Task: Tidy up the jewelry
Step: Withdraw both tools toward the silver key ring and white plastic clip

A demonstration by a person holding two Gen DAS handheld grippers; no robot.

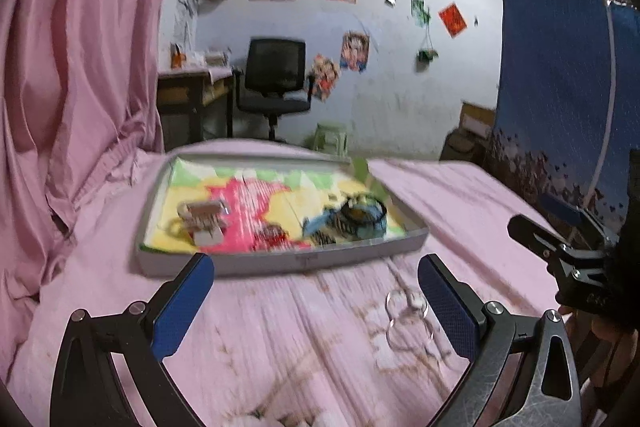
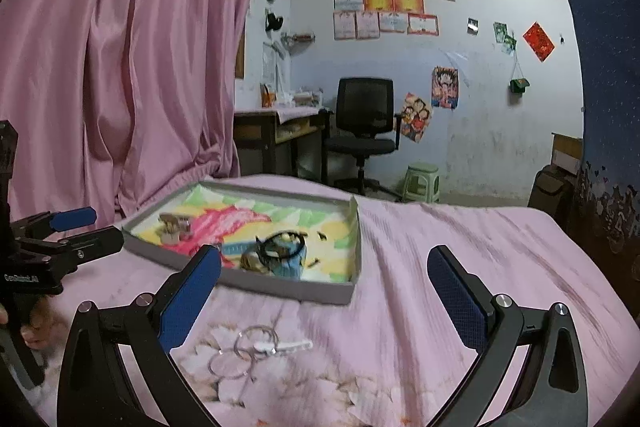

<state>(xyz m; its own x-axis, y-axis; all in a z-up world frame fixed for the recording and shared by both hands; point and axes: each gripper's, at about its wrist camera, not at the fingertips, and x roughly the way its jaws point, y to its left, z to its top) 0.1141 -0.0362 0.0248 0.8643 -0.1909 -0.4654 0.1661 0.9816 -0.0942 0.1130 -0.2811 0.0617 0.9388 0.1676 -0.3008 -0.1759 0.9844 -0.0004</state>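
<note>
Both hand-held grippers, left (image 1: 316, 281) and right (image 2: 324, 273), are wide apart and hold nothing, ready for the rings (image 2: 244, 351) lying on the bed (image 2: 440, 267) near the tray (image 2: 288, 287).

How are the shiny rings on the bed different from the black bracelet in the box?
The silver rings lie loose on the pink bedsheet, outside the box; the black bracelet sits inside it, on other items. The rings are thin, pale metal and linked together; the bracelet looks like one dark, thicker band. The rings lie nearest the cameras, between the right gripper jaws in its view; the bracelet is farther back. Both are round loops.
</note>
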